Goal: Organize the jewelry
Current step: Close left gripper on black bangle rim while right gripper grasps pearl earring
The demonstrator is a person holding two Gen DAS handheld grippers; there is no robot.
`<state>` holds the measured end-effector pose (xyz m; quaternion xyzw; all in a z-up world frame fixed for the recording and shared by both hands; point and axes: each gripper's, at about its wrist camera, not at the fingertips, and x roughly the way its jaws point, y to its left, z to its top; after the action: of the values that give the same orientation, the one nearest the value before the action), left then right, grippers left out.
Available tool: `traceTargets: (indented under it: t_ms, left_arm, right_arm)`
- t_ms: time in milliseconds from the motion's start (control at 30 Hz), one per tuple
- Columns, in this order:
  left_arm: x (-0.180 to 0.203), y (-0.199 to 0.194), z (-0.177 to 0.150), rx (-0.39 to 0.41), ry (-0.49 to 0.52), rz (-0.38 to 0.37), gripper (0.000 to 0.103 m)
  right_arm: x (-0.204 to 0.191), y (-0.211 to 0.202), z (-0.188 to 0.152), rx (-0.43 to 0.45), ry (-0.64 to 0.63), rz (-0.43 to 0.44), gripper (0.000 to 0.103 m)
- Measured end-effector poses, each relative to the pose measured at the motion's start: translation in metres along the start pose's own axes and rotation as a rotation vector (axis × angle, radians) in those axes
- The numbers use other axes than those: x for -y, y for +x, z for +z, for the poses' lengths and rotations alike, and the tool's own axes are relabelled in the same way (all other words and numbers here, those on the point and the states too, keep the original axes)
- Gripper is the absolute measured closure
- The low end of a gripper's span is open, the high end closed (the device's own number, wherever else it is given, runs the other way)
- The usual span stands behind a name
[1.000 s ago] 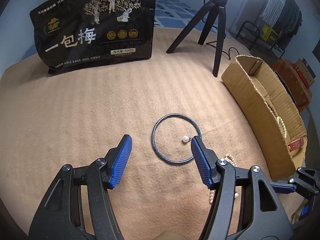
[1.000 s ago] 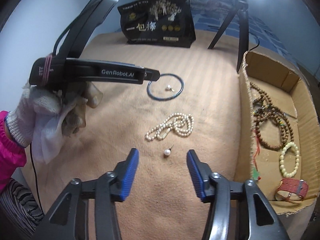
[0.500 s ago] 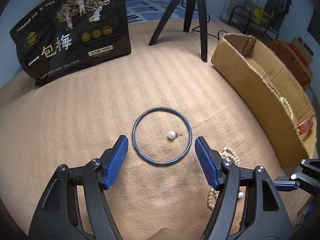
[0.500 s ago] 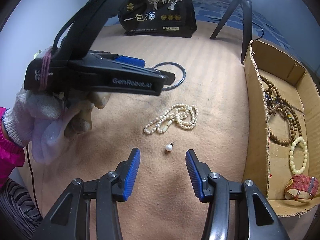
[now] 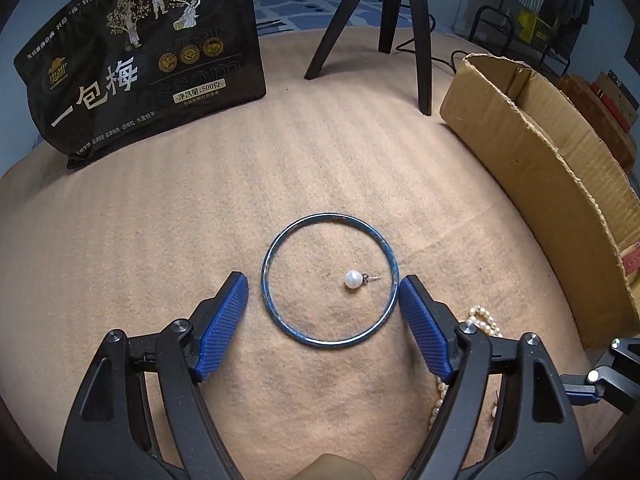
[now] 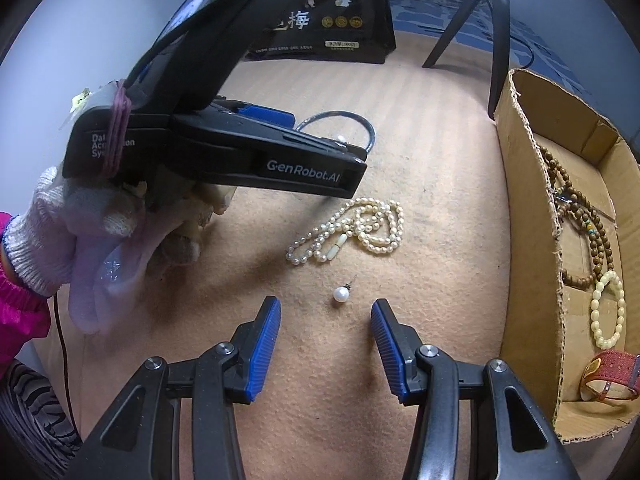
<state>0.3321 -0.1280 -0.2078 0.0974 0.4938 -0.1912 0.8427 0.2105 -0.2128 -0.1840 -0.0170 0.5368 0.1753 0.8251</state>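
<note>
Both tools are spread wide, holding nothing. The left tool [image 5: 323, 290] hangs right over the blue bangle [image 5: 330, 280], its fingers flanking the ring, and a pearl earring [image 5: 353, 280] lies inside the ring on the tan blanket [image 5: 160, 240]. The right tool [image 6: 325, 320] sits just short of a second pearl earring [image 6: 340, 293]. The pearl necklace [image 6: 352, 228] lies between them. The cardboard box [image 6: 520, 240] on the right holds bead strands.

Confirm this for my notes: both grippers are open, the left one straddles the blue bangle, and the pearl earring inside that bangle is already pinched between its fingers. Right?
Not quite. The left gripper is open around the blue bangle, but the pearl earring inside it lies loose on the cloth, touching neither pad, as the left wrist view shows. The right gripper is open too.
</note>
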Motion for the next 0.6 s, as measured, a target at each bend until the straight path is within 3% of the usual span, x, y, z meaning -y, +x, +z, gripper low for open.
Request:
traceTargets:
  t_ms: [367,533,600]
  left_arm:
    - [-0.0021,0.0066,0.0017,0.020,-0.010,-0.012,0.018]
    - [-0.0013,0.0028,-0.0010,0.029,0.003,-0.014,0.030]
    - [-0.0018,0.0014,-0.0018,0.029,0.002,-0.017,0.030]
  right_arm:
    - [-0.0042,0.0046,0.0029,-0.005,-0.004,-0.021,0.064]
    - [-0.0032,0.0069,0.0053,-0.007,-0.007,-0.028,0.073]
    - [-0.0043,0.0071,0.0058,-0.008,-0.012,-0.029,0.079]
